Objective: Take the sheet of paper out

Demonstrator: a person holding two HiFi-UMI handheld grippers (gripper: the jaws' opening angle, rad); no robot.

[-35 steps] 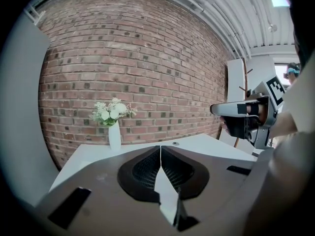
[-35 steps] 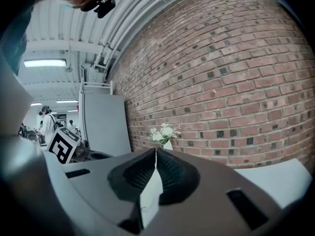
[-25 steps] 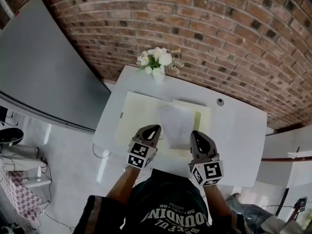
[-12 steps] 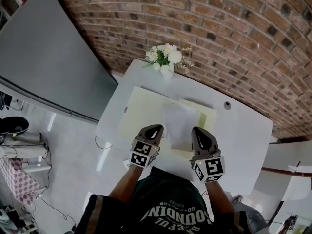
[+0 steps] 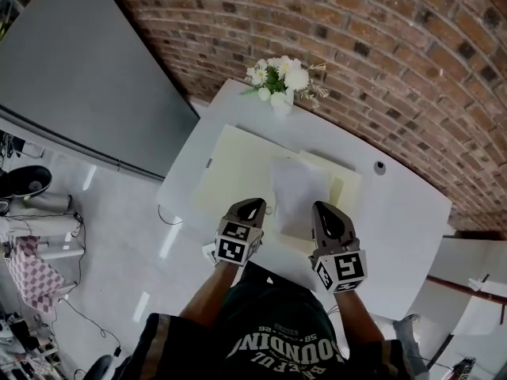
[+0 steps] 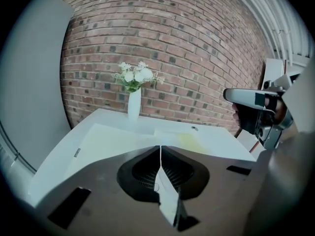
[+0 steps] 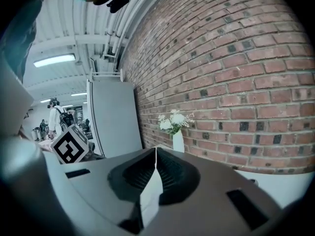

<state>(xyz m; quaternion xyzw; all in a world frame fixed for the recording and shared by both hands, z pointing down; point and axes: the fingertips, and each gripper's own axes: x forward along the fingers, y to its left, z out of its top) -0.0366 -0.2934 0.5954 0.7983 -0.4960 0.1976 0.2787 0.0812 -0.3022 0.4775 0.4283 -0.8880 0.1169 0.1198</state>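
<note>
A white sheet of paper (image 5: 295, 190) lies on a pale yellow folder (image 5: 339, 187), which rests on a larger pale yellow mat (image 5: 234, 167) on the white table (image 5: 396, 228). My left gripper (image 5: 254, 205) hovers over the mat's near edge, just left of the sheet, jaws shut and empty. My right gripper (image 5: 322, 207) hangs over the sheet's near right corner, also shut with nothing between its jaws. In the left gripper view the left gripper (image 6: 160, 147) points at the mat (image 6: 110, 139). The right gripper (image 7: 156, 149) points level at the brick wall.
A white vase of white flowers (image 5: 282, 79) stands at the table's far edge against the brick wall (image 5: 380, 46). A small round fitting (image 5: 381, 165) sits at the far right of the table. A grey panel (image 5: 79, 77) stands to the left.
Both grippers have sunk a little toward the table's near edge and stay shut. The left one has rolled somewhat. The sheet has not moved.
</note>
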